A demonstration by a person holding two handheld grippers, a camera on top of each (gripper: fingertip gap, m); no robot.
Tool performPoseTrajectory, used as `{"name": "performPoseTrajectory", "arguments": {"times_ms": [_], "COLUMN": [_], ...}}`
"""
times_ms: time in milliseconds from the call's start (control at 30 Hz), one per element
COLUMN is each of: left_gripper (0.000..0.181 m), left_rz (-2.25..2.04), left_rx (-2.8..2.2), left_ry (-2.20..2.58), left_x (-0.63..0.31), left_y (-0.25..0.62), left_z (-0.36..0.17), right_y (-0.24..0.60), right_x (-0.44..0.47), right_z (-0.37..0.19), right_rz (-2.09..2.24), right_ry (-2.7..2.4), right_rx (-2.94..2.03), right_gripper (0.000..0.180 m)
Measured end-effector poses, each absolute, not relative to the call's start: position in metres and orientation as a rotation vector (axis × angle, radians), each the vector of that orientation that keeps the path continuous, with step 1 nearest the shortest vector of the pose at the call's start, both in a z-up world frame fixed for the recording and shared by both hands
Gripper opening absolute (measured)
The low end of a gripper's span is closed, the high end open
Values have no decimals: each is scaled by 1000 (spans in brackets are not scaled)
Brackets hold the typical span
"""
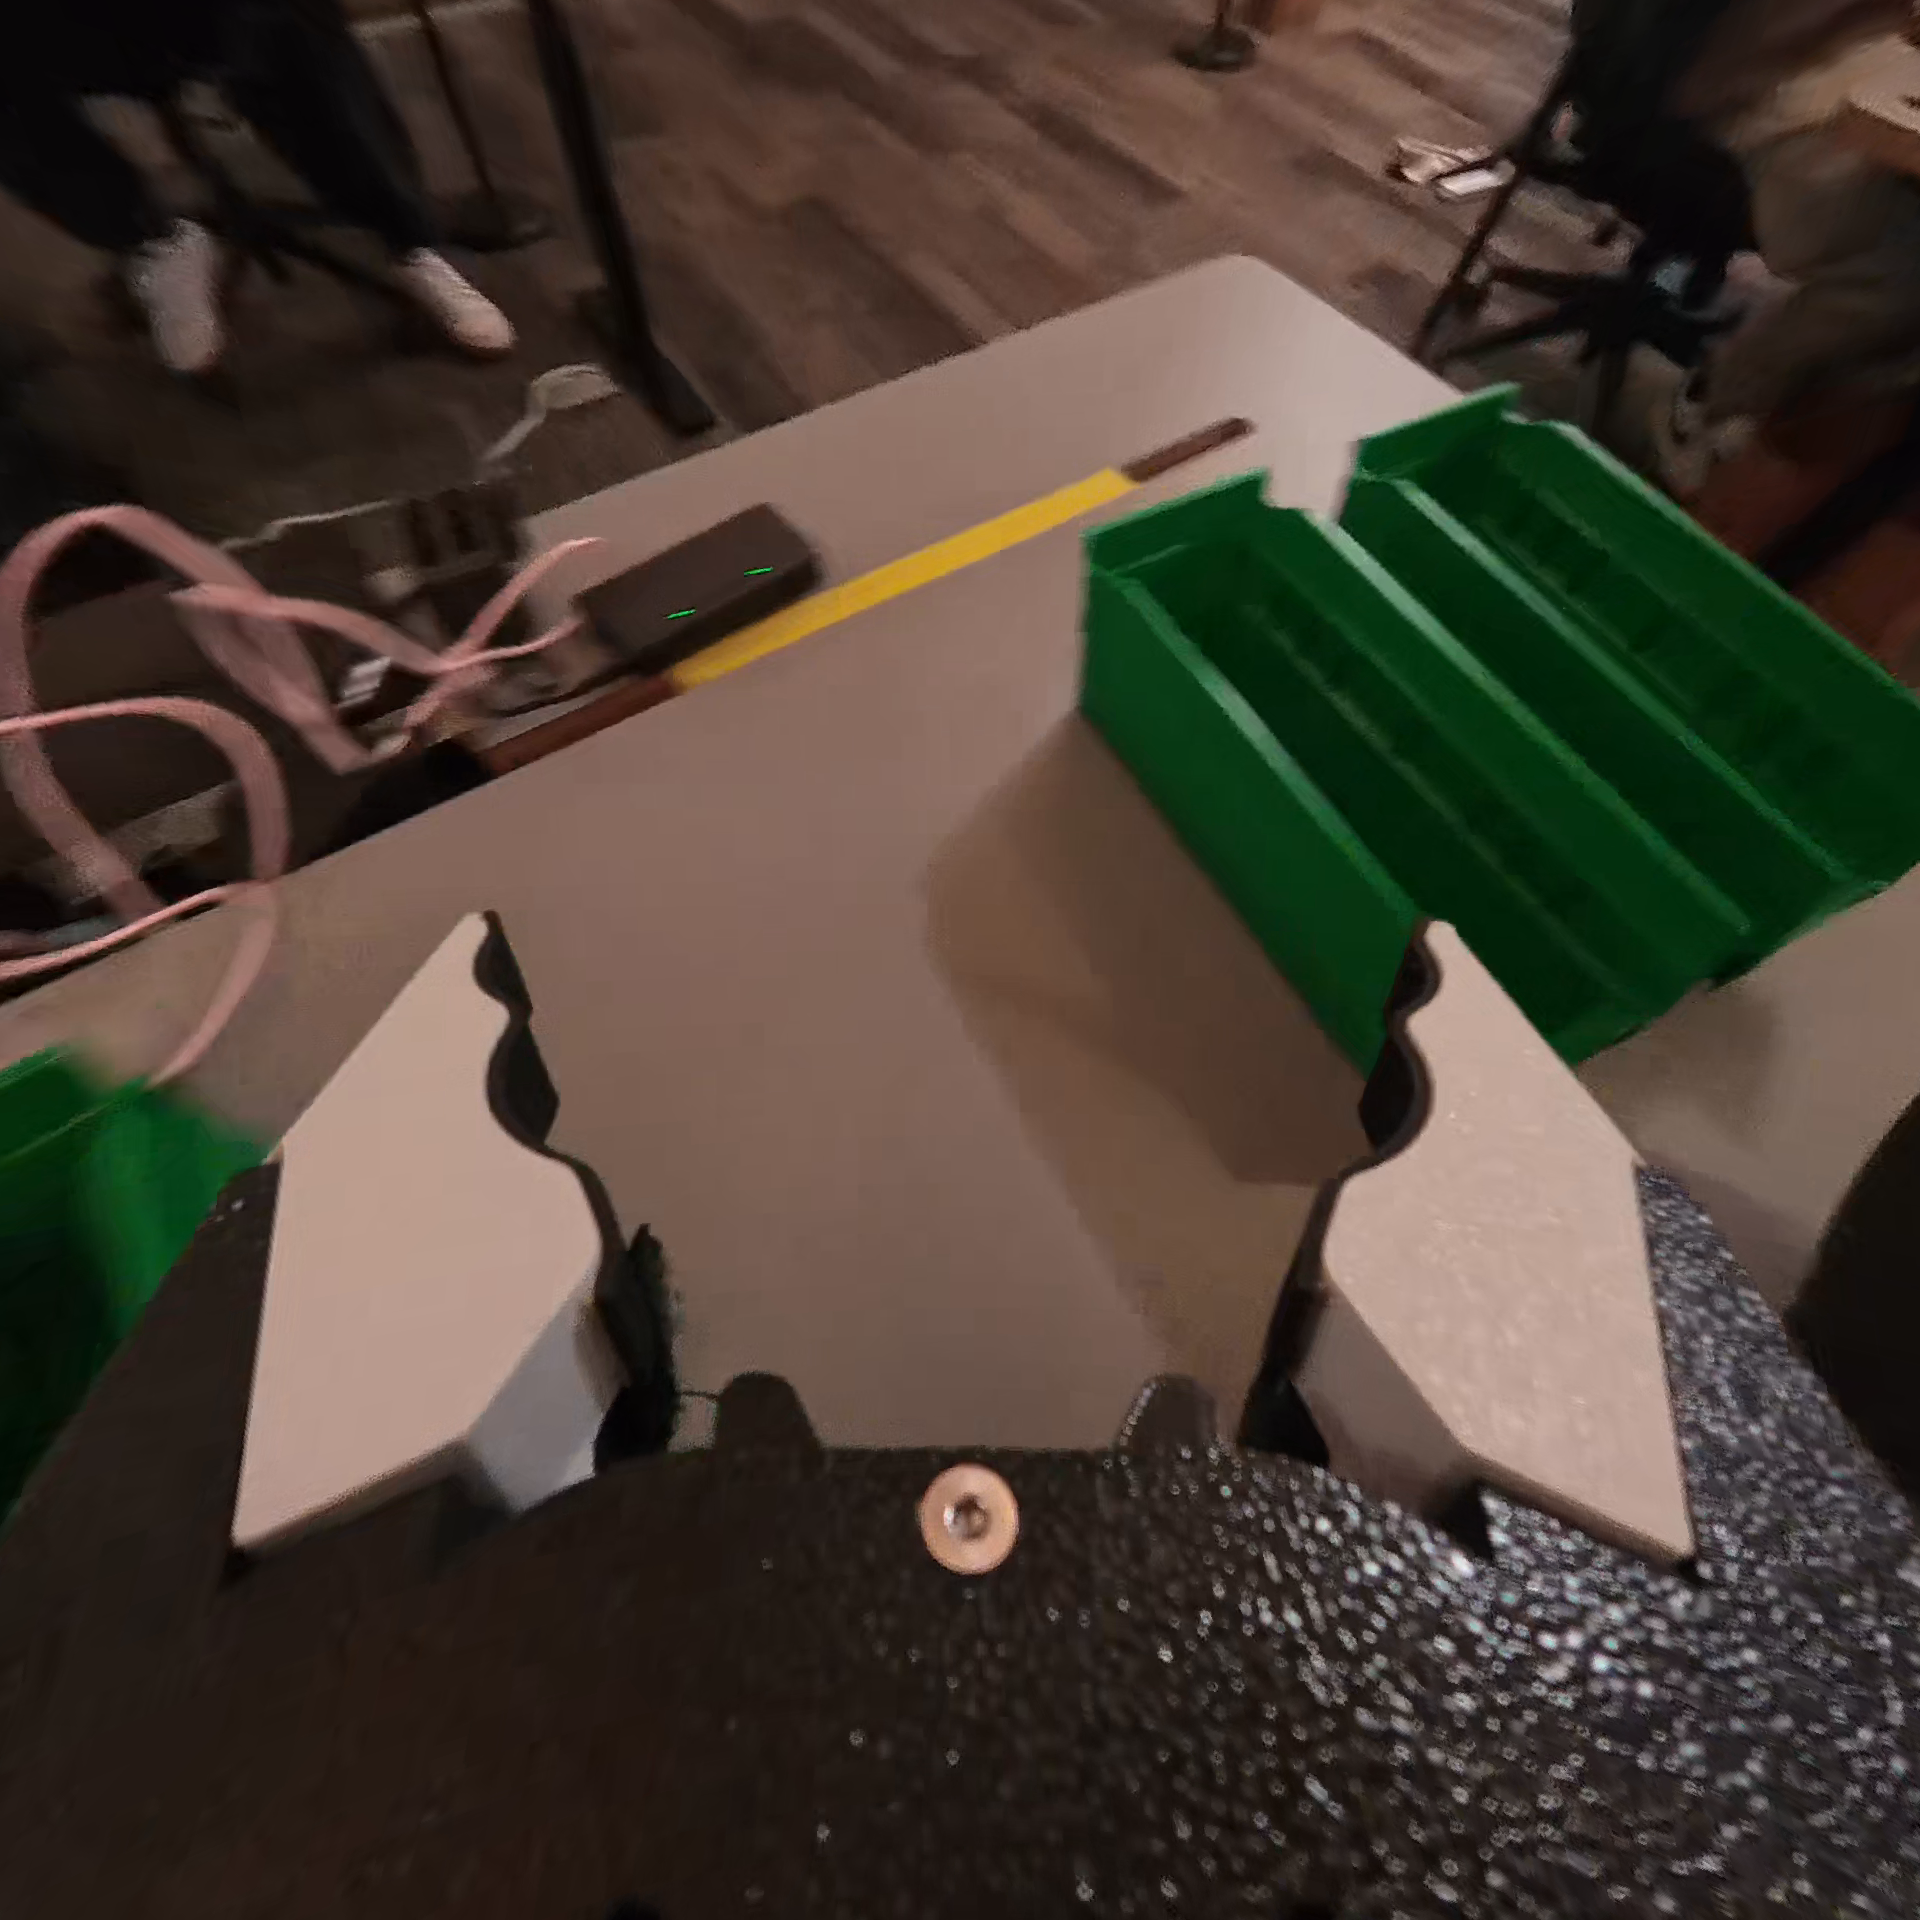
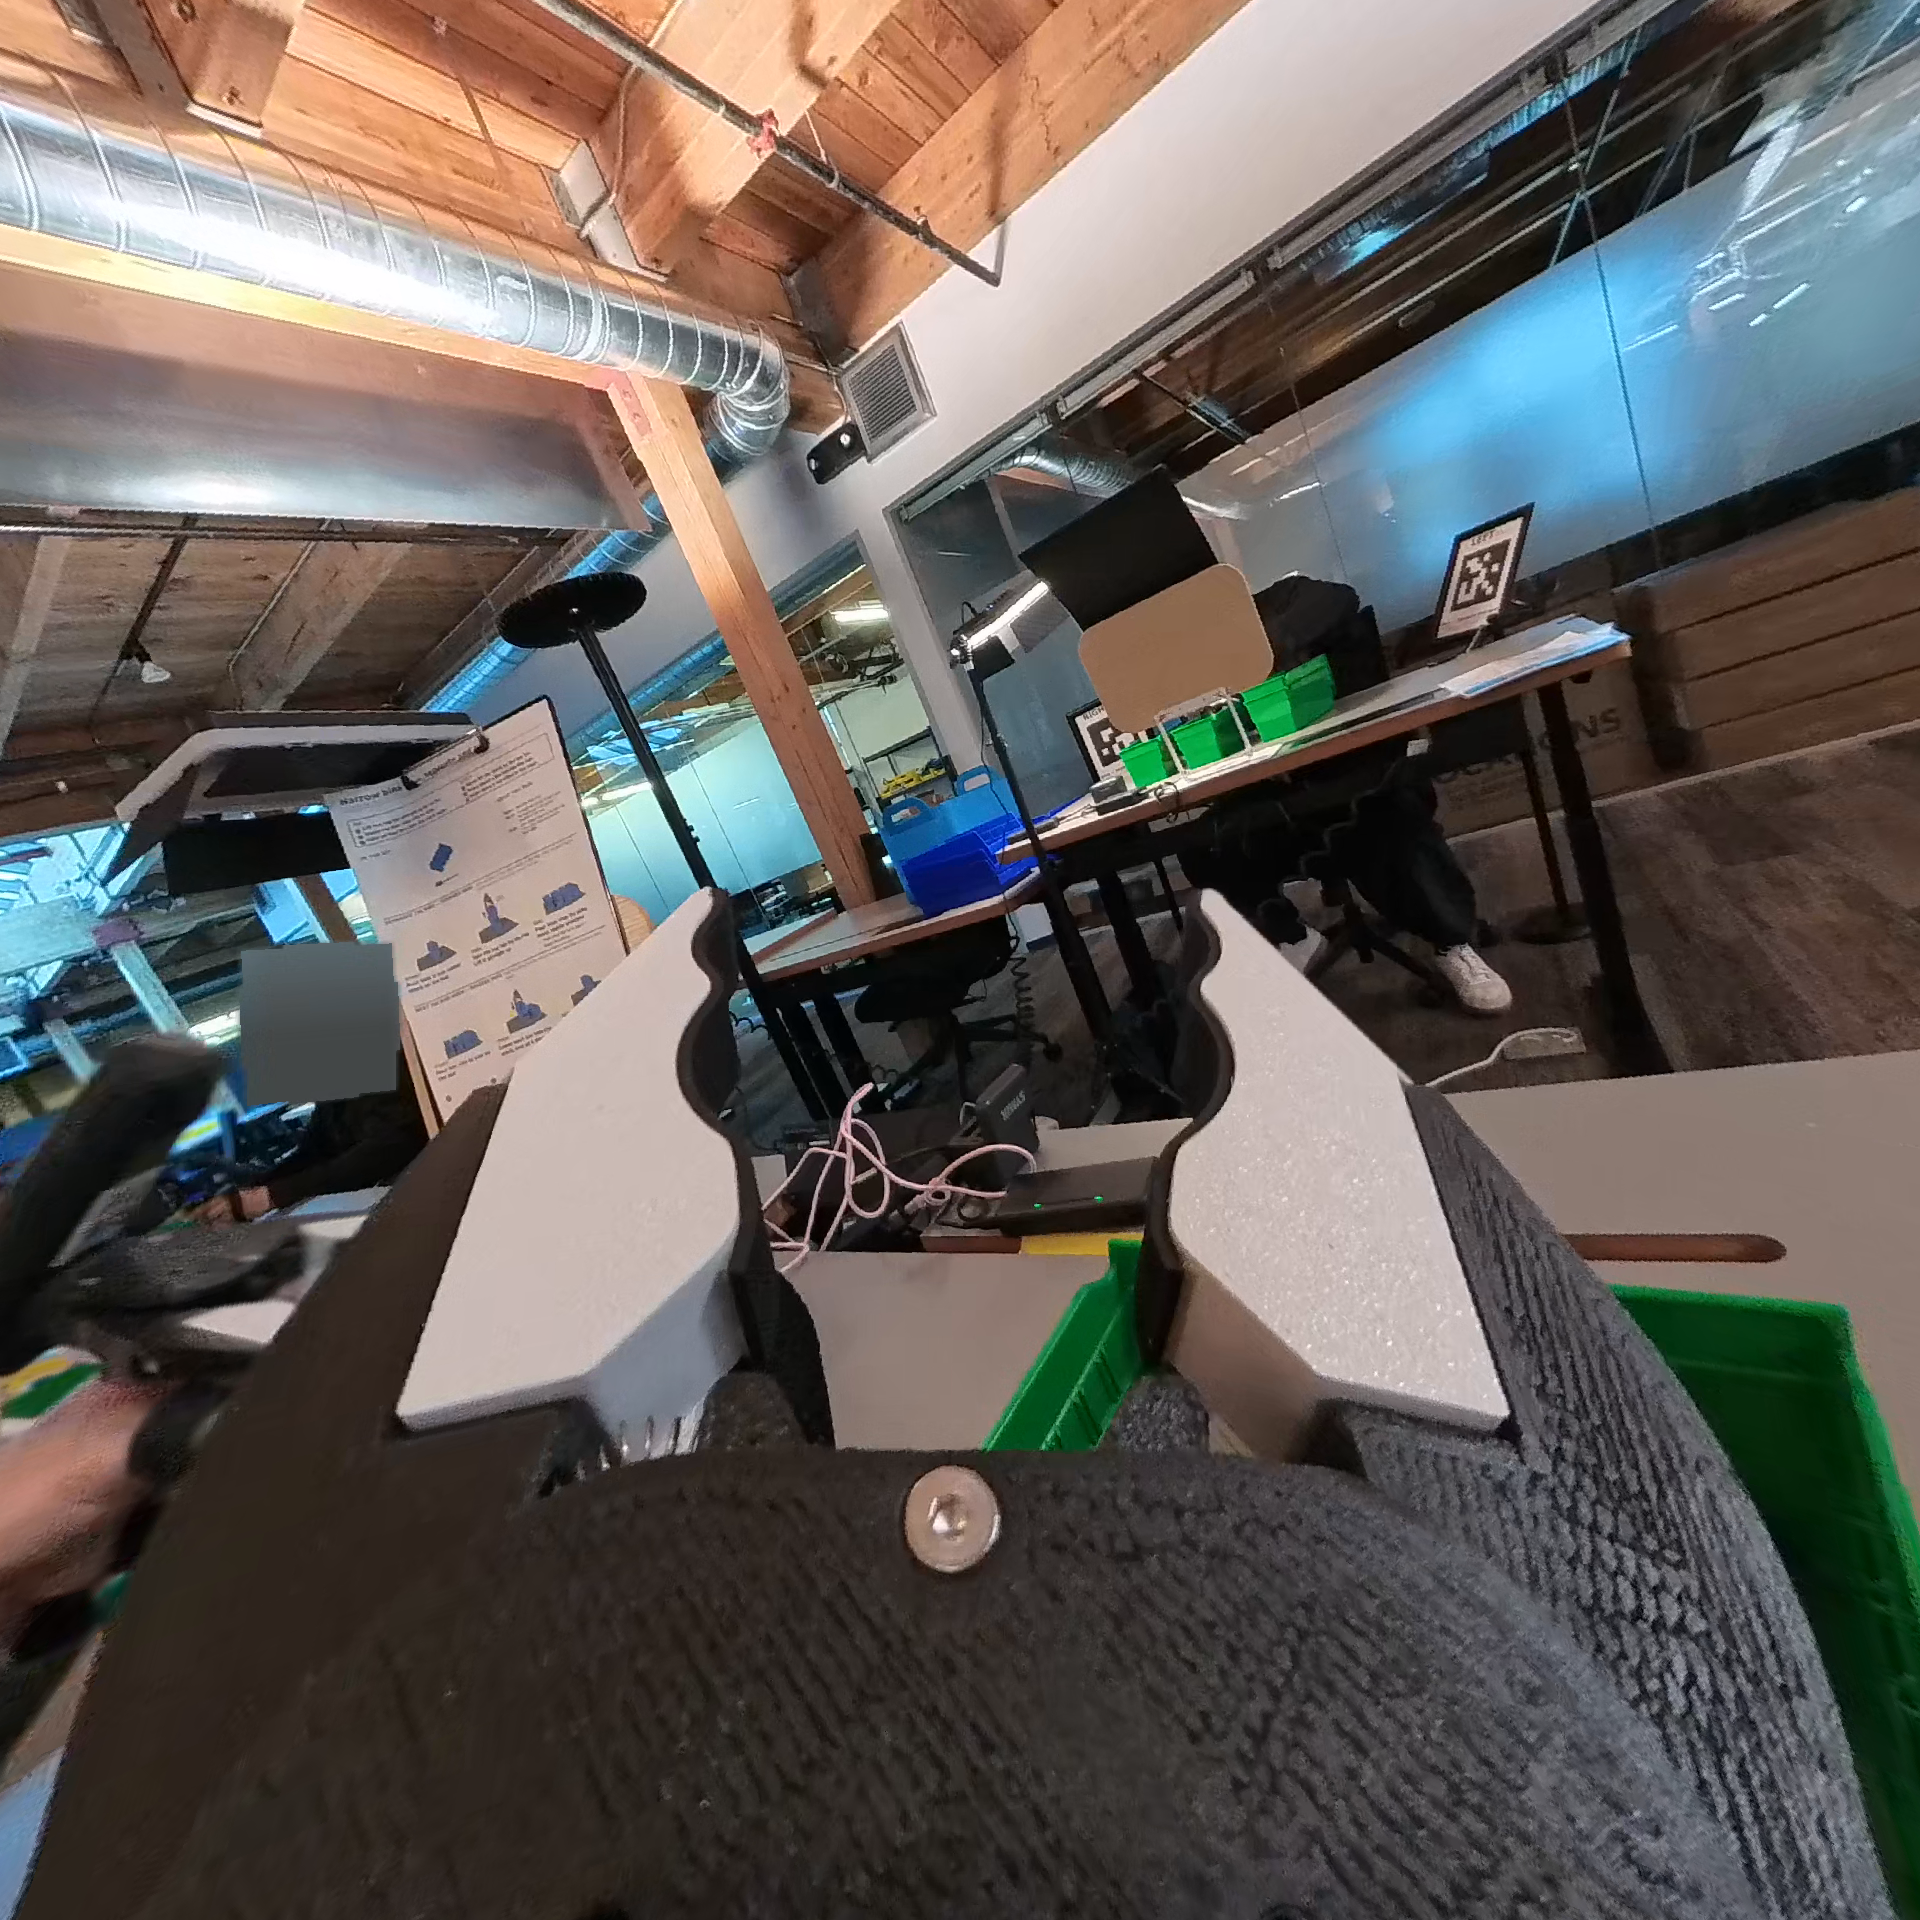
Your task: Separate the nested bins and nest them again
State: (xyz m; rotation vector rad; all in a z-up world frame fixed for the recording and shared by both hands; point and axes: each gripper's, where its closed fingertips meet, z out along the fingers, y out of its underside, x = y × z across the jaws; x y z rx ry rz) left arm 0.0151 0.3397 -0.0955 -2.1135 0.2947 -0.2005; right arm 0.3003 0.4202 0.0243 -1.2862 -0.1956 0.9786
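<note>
The left gripper (image 1: 940, 1049) hangs above the grey table (image 1: 790, 852) with its jaws spread wide and nothing between them. Two long green bins (image 1: 1382, 748) stand side by side on the table to its front right, separated, open tops up, apparently just touching along their long walls; motion blur prevents a firmer finding. A third patch of green (image 1: 73, 1226) shows at the lower left edge, too blurred to identify. A yellow strip (image 1: 904, 582) runs across the table's far side, beside a black box (image 1: 696, 582) with small green lights and a tangle of pink cable (image 1: 208, 665). The right gripper (image 2: 961, 1023) is tilted upward, jaws open at a moderate gap and empty; a green bin (image 2: 1766, 1455) lies beneath its right finger, contact indeterminate. A printed instruction board (image 2: 473, 894) and a framed marker card (image 2: 1481, 577) carry writing, not transcribed.
</note>
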Motion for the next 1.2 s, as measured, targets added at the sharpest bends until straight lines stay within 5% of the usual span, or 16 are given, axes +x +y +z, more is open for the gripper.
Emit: {"name": "performPoseTrajectory", "arguments": {"times_ms": [200, 600, 867, 1200], "left_gripper": [159, 159, 159, 119], "left_rz": [-150, 163, -78, -231], "left_rx": [-2408, -2824, -2962, -2907], "left_ry": [514, 450, 333, 521], "left_x": [162, 194, 211, 168], "left_y": [406, 452, 440, 426], "left_z": [-155, -218, -261, -248], "right_y": [417, 405, 396, 397], "right_x": [309, 321, 319, 319], "right_z": [27, 37, 43, 43], "right_rz": [1015, 1169, 1187, 1176], "right_ry": [-178, -164, -185, -181], "right_rx": [-1262, -1170, -1144, -1145], "right_gripper": [85, 85, 85, 85]}}
